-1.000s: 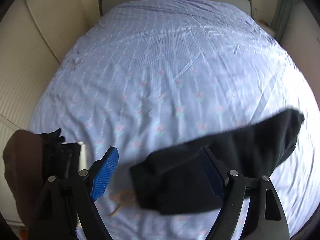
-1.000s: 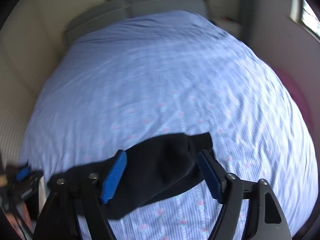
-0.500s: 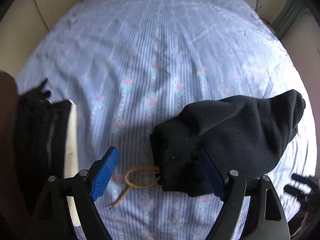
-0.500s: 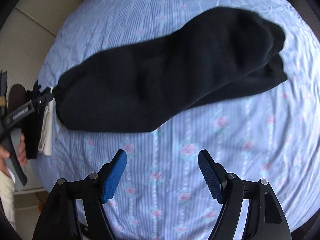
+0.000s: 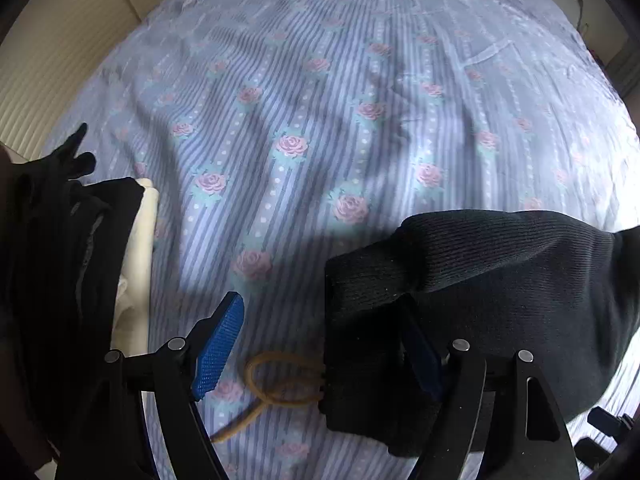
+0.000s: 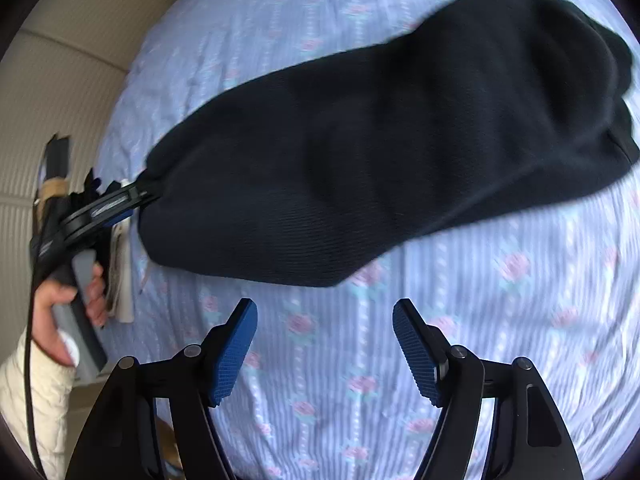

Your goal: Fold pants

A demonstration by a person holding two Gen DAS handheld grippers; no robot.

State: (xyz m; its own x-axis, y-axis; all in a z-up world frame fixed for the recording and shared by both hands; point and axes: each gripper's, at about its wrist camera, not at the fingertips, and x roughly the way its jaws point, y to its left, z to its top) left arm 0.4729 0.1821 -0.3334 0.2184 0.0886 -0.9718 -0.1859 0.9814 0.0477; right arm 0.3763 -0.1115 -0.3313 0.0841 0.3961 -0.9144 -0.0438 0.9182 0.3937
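The black pants (image 6: 384, 148) lay bunched on the bed (image 5: 320, 100), whose sheet was striped blue with pink roses. In the right wrist view they stretched from about 9 o'clock to 2 o'clock across the upper half of the frame. The right gripper (image 6: 325, 350) hung above bare sheet at 6 o'clock, its blue fingers (image 6: 234, 354) fairly wide, closing, with nothing between them. The left gripper (image 5: 320, 344) stood at the near end of the pants; its fingers were also closing, the left one (image 5: 218, 344) clear over the sheet and the right one sunk under a fold of the black fabric (image 5: 460, 280), which was not pinched between the pads. A tan drawstring (image 5: 276, 384) looped out from the pants' edge at 6 o'clock, between those fingers. At 9 o'clock lay a dark garment (image 5: 60, 260) over something cream-coloured (image 5: 138, 256). A hand (image 6: 64, 312) in a white sleeve (image 6: 32, 408) held the left gripper's handle.
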